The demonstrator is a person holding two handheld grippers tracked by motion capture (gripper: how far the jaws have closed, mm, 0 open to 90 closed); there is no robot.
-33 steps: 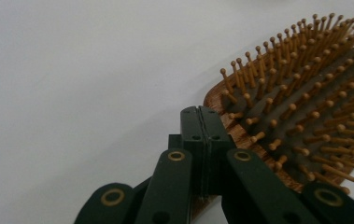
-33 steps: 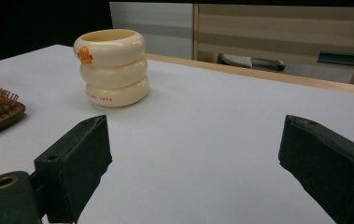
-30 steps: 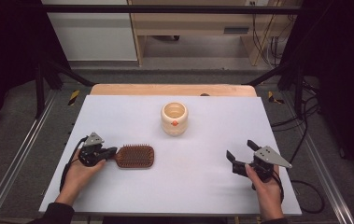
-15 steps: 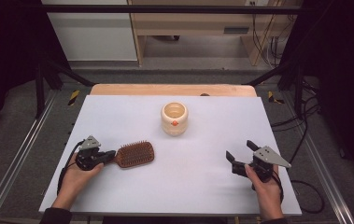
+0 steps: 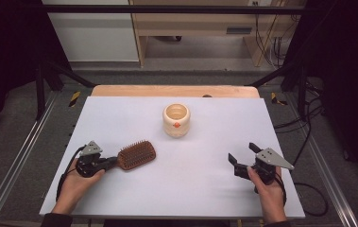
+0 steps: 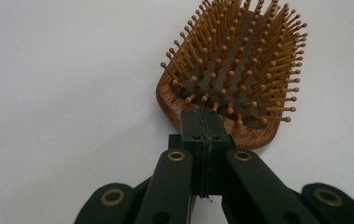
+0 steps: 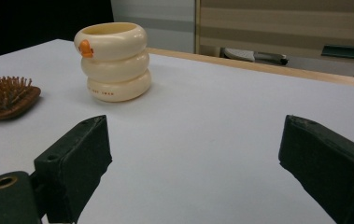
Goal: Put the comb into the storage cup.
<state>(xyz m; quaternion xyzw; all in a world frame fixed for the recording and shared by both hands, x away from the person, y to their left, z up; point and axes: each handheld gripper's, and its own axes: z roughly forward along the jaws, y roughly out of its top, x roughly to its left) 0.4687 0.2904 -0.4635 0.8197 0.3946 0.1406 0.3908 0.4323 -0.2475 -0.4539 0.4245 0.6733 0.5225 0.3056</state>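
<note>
White table point(image 5: 205, 189) bears hairbrush point(image 5: 136, 154) and cream cup point(image 5: 176, 119)

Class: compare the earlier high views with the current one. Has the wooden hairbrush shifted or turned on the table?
Yes. The hairbrush, gripped by its handle in the left gripper, has swung: its head now points up toward the cream cup, and it sits slightly nearer the table's front edge.

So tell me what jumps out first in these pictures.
The wooden hairbrush lies bristles up at the near left of the white table, its handle clamped in the left tool. Farther back, near the middle, stands a cream ringed cup with a small orange mark on its side. At the near right, the right tool is open with nothing between its jaws.
</note>
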